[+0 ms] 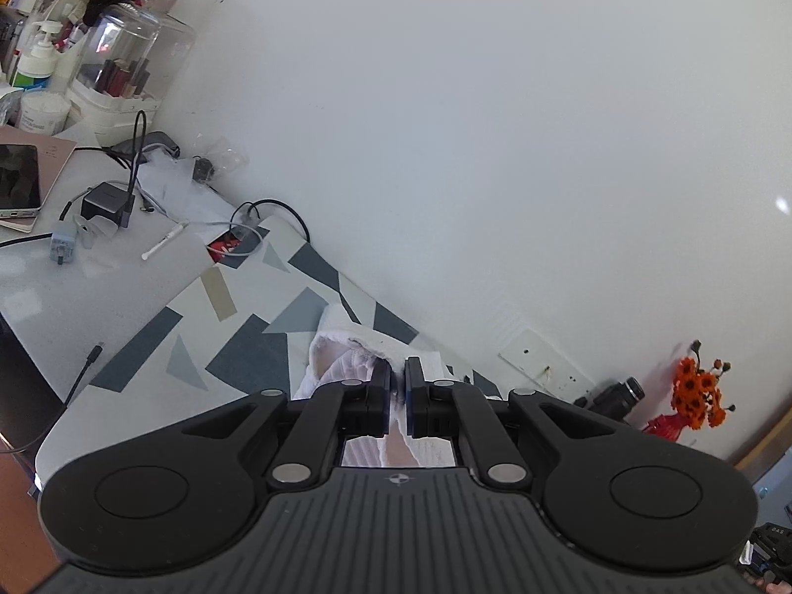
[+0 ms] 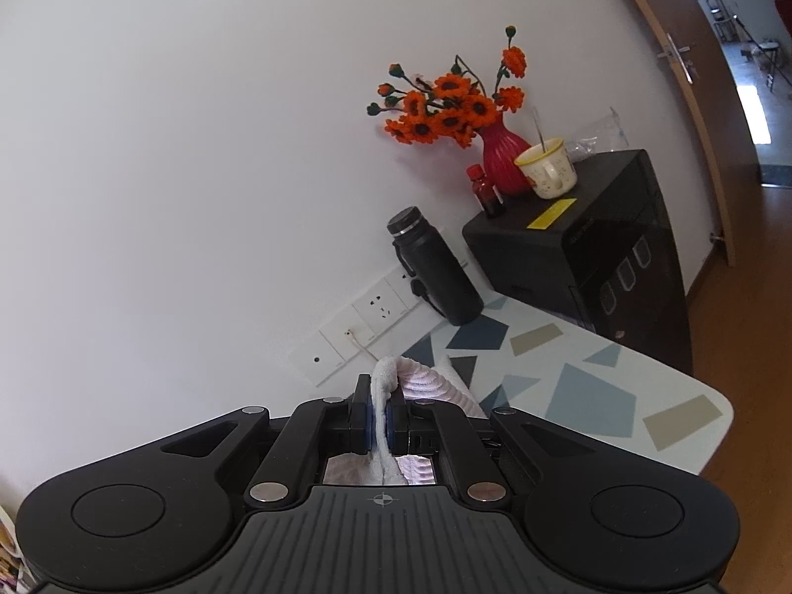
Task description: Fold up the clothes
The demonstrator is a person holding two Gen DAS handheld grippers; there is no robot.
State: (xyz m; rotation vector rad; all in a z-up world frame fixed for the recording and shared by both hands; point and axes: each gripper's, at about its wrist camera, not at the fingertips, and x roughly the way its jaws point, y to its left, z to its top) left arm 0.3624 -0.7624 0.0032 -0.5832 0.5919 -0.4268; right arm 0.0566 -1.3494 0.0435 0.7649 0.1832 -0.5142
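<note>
A white, fuzzy garment [image 1: 341, 361] lies on the patterned table [image 1: 237, 336] near the wall. My left gripper [image 1: 397, 376] is shut on a fold of it, the cloth pinched between the blue pads. In the right wrist view the same white garment [image 2: 425, 381] rises in a ridge, and my right gripper [image 2: 378, 401] is shut on its thick edge. Both grippers hold the cloth a little above the table. Most of the garment is hidden under the gripper bodies.
At the left are a phone [image 1: 17, 178], chargers and cables [image 1: 109, 203], and cosmetics containers [image 1: 119, 59]. At the right stand a black bottle [image 2: 435, 272], a black cabinet [image 2: 594, 257] with a red flower vase [image 2: 500, 158] and a mug [image 2: 547, 173]. Wall sockets [image 2: 361, 326] are close behind.
</note>
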